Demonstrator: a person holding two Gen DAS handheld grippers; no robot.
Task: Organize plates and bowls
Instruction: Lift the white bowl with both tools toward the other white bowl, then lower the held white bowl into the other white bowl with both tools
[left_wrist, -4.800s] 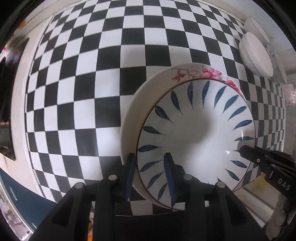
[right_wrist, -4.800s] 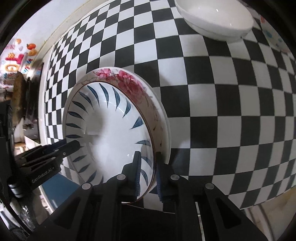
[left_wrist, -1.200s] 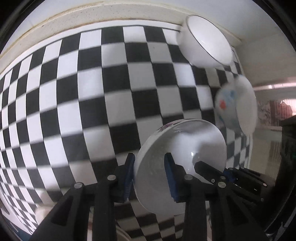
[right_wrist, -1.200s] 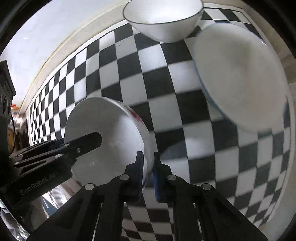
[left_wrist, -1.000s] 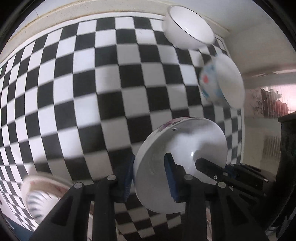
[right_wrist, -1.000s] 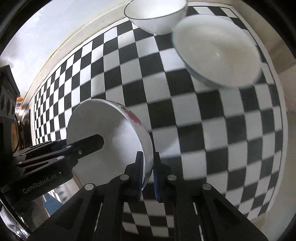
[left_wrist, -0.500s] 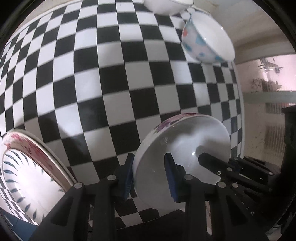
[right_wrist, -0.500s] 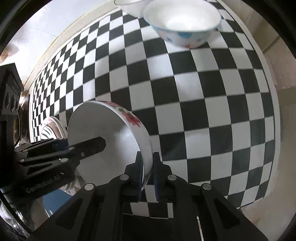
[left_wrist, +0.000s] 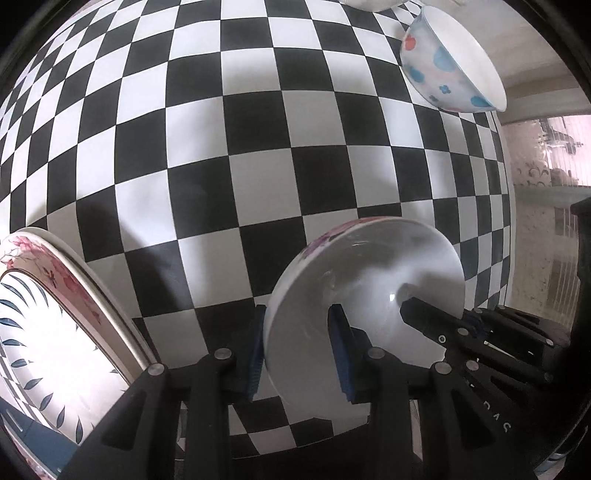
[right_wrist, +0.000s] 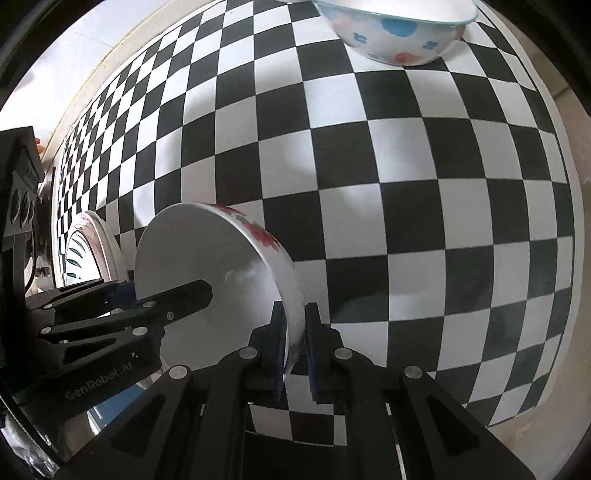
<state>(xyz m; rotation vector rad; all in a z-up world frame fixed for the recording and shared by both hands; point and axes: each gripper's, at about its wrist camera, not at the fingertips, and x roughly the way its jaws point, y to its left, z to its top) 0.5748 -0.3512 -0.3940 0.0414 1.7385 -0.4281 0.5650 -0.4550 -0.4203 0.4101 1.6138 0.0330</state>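
A white bowl with red flowers on its outside (left_wrist: 369, 273) (right_wrist: 207, 266) hangs above the checkered table, held from both sides. My left gripper (left_wrist: 297, 347) is shut on its near rim, one blue pad inside and one outside. My right gripper (right_wrist: 294, 345) is shut on the opposite rim. Each gripper shows in the other's view, reaching into the bowl. A stack of two plates sits at lower left: a white plate with blue leaf marks (left_wrist: 40, 343) on a wider flower-rimmed plate (left_wrist: 70, 280) (right_wrist: 92, 243).
A spotted bowl with blue and red dots (left_wrist: 443, 70) (right_wrist: 395, 33) stands at the far right of the checkered table (left_wrist: 258, 147). Part of a plain white bowl (left_wrist: 369, 3) shows behind it. The table's right edge (right_wrist: 561, 258) is close by.
Both grippers have carried the flowered bowl away from the back wall and lower. The stacked plates have come into view at lower left, and the spotted bowl has slid to the top edge.
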